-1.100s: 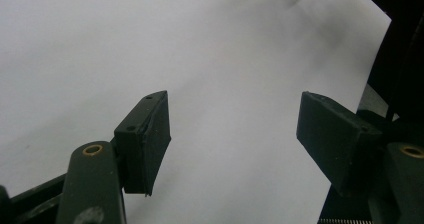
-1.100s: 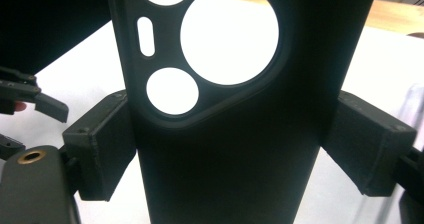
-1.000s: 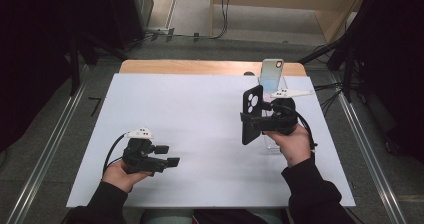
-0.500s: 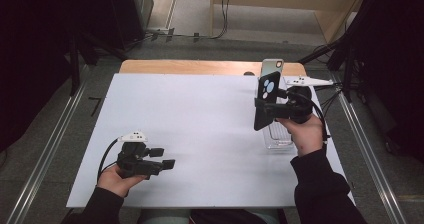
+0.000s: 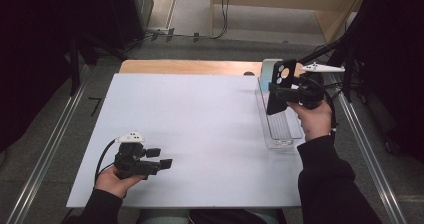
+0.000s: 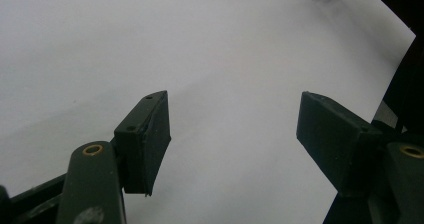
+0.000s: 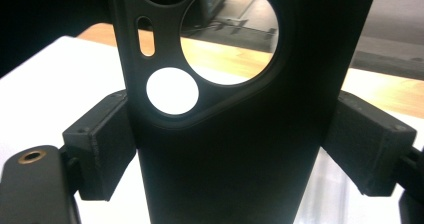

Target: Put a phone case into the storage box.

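A black phone case (image 5: 278, 85) with round camera cut-outs stands upright in my right gripper (image 5: 280, 95), which is shut on it, above the clear tray at the table's right side. In the right gripper view the phone case (image 7: 240, 109) sits between the two pads (image 7: 102, 144), each pressing one of its edges. Near the front left of the white table, my left gripper (image 5: 162, 158) is held low in a hand. Its jaws stand open with nothing between them, and the left gripper view shows only bare white table between the pads (image 6: 147, 139).
A clear plastic tray (image 5: 280, 134) lies along the right edge of the white table sheet (image 5: 200, 124). A light blue object (image 5: 266, 66) stands at the tray's far end. A wooden strip (image 5: 185, 67) runs along the table's back edge. Metal rails flank the table.
My right gripper has carried the phone case away from me and to the right, slightly higher, from beside the tray to over it. The left hand has shifted slightly towards the front edge.
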Tool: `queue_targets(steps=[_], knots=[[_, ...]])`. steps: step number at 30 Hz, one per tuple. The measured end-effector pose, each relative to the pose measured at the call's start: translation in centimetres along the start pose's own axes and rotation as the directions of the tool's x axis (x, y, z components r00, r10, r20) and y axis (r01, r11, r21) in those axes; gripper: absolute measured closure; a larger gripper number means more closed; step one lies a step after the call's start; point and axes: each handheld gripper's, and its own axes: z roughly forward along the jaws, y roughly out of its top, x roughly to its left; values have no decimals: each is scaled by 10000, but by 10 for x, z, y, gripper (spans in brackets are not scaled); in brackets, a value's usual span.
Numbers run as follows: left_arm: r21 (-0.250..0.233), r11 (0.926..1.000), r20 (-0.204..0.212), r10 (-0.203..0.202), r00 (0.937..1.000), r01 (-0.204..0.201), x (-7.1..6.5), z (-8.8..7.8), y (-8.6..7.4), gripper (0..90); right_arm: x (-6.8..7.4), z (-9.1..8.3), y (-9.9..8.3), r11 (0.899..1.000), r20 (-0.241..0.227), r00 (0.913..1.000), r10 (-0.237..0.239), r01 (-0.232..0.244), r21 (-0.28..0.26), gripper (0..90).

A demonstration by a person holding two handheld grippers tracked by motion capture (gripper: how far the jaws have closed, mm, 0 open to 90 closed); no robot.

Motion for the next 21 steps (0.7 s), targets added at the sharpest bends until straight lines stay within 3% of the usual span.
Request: queue_targets(steps=[4,10,14,21], knots=[[-30,10000,23,-32,10000,32,0,-1,0,297,-11,7,8,9998,573,9982,193,-186,-121,117],[-52,10000,58,-50,10000,51,0,-1,0,297,-16,19,16,9994,1072,9938,292,-270,-216,117],[-46,10000,61,-28,10000,29,0,-1,0,297,-21,30,22,9985,1125,9923,526,-504,-229,117],[-49,10000,73,-51,10000,51,1,-1,0,297,-26,49,27,9995,1486,9887,203,-162,-282,116]])
